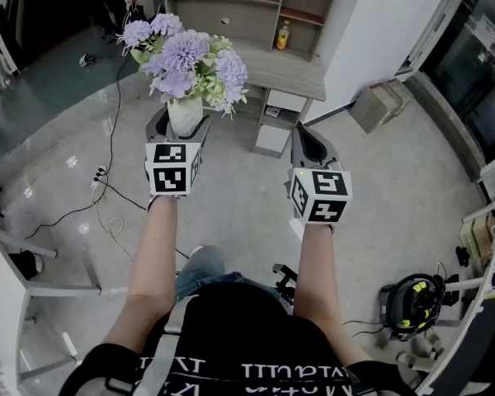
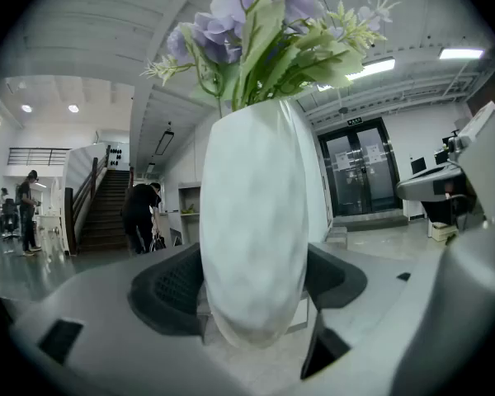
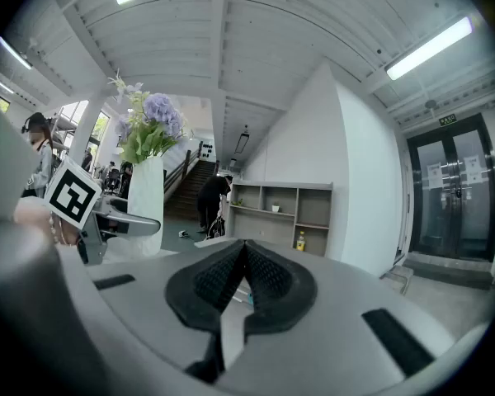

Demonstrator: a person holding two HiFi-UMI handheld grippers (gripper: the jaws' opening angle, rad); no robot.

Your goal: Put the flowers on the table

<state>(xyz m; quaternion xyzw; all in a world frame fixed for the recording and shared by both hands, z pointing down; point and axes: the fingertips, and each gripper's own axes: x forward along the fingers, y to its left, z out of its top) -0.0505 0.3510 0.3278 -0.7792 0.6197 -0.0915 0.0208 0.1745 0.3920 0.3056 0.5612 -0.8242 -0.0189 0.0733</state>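
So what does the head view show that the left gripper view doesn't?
Only the head view: the person's arms, the left tool's marker cube and floor cables. Only the left gripper view: a staircase, glass doors and ceiling lights. Both: the white vase of purple flowers, clamped in the left tool.

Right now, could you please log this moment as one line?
left gripper: shut on vase | flowers: upright in vase | right gripper: shut, empty | vase: held above floor
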